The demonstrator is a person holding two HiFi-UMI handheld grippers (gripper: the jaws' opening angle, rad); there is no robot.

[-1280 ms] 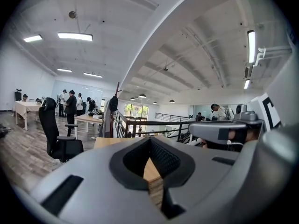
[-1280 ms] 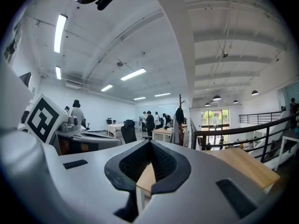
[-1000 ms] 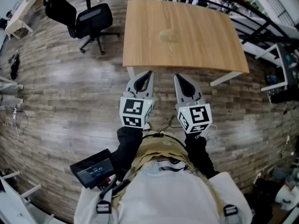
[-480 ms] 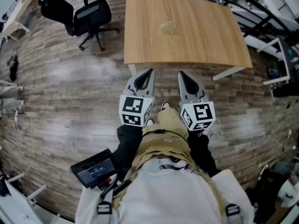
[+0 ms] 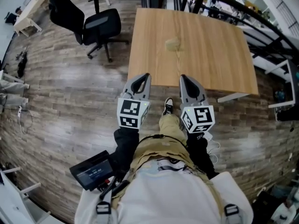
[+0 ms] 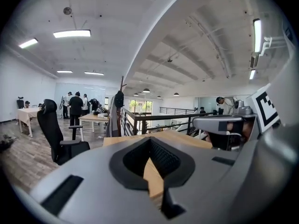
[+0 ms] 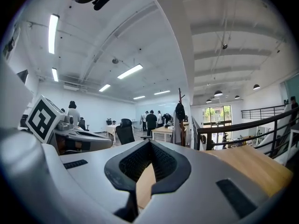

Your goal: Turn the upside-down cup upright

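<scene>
A small pale cup (image 5: 172, 43) stands on the wooden table (image 5: 212, 50), toward its far middle, too small to show its mouth. My left gripper (image 5: 146, 75) and right gripper (image 5: 183, 77) are held side by side, level, with their tips at the table's near edge. Both are shut with nothing between the jaws. In the left gripper view the left gripper (image 6: 150, 140) shows its tips met over the tabletop (image 6: 180, 136). The right gripper (image 7: 149, 143) looks the same in the right gripper view. The cup lies well ahead of both grippers.
A black office chair (image 5: 93, 24) stands left of the table. A dark railing (image 5: 219, 8) runs behind it, with a white desk (image 5: 30, 3) at the far left. Several people (image 6: 74, 107) stand far off across the room. A wood-plank floor (image 5: 70, 87) surrounds the table.
The person has walked toward the table. Both grippers moved forward together, from over the floor to the table's near edge, and a shoe now shows between them. Both jaws stayed shut.
</scene>
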